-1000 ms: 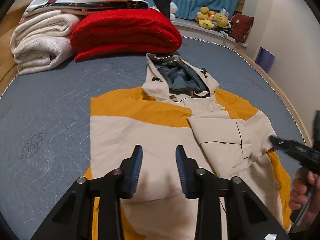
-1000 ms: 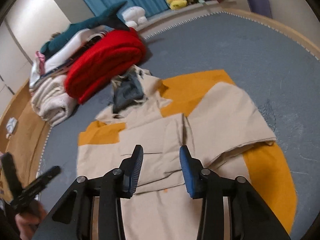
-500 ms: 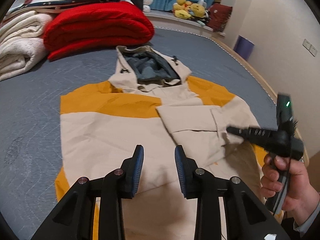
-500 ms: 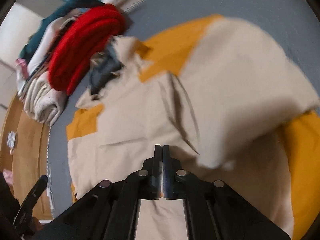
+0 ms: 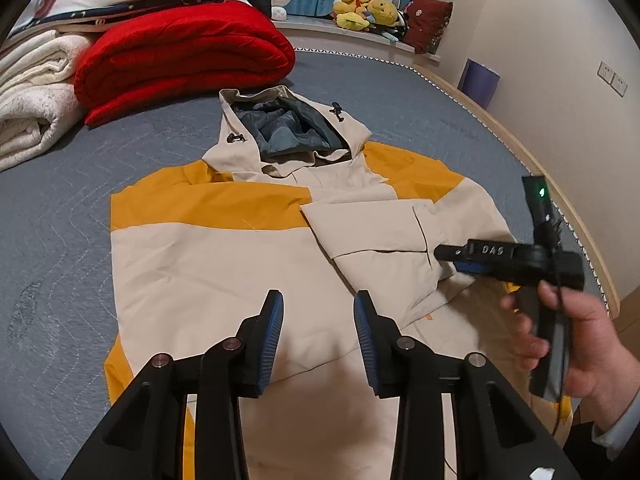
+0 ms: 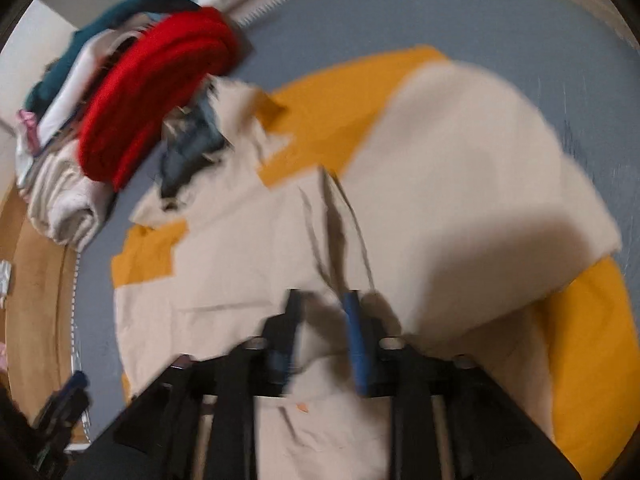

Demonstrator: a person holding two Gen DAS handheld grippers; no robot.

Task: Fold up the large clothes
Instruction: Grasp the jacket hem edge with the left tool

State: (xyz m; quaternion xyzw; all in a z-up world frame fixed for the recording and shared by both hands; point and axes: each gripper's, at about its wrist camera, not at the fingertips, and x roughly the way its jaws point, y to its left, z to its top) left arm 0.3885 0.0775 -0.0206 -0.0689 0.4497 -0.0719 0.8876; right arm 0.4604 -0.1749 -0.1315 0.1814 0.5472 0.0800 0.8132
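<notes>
Your left gripper hovers with jaws spread above the jacket lying flat on the bed. Your right gripper, jaws just opening, straddles a beige fold at its tips.

My right hand-held gripper drops in close over the jacket, right at the folded sleeve. Its jaws were pinched shut half a second back and have just been opening again, sleeve cloth between them. My left hand-held gripper swings a bit, so the right one now shows beside it.
</notes>
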